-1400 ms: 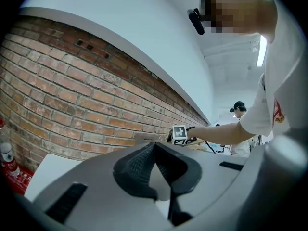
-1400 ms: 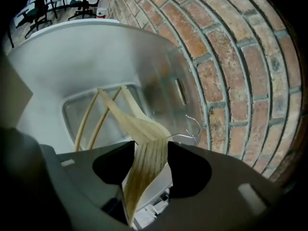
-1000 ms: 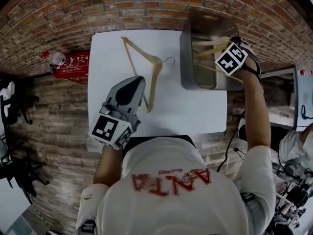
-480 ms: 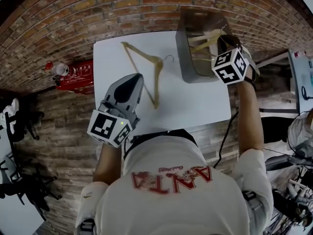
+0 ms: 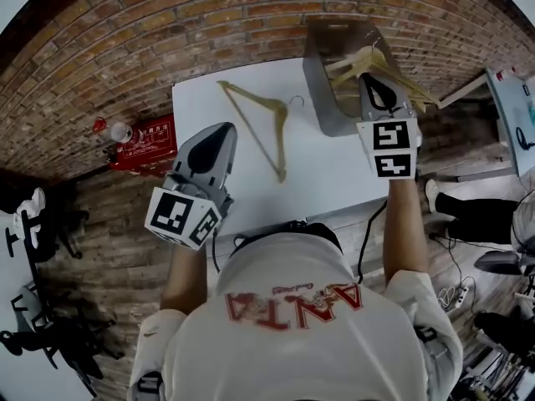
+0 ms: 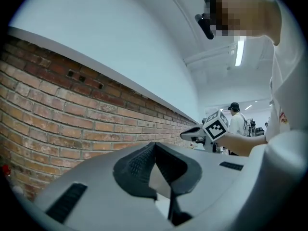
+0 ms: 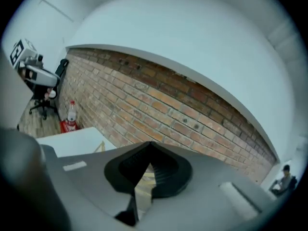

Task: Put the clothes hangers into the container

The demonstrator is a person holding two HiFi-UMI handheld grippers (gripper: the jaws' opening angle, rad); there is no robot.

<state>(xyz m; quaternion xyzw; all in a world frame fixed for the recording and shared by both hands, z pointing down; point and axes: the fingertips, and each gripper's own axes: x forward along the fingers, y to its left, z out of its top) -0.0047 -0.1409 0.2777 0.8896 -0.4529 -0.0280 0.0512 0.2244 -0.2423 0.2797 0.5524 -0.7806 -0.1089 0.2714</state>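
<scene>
One hanger (image 5: 277,107) on table (image 5: 334,165), beside left gripper (image 5: 221,132)

A red brick wall (image 5: 209,7) runs behind the white worktop (image 5: 334,165). The floor (image 5: 109,224) seems to be worn planks. A red box (image 5: 150,136) with a bottle (image 5: 119,130) sits by the wall, black chairs (image 5: 38,214) nearby. A strip light (image 6: 239,53) glows on the white ceiling (image 6: 120,28).
</scene>
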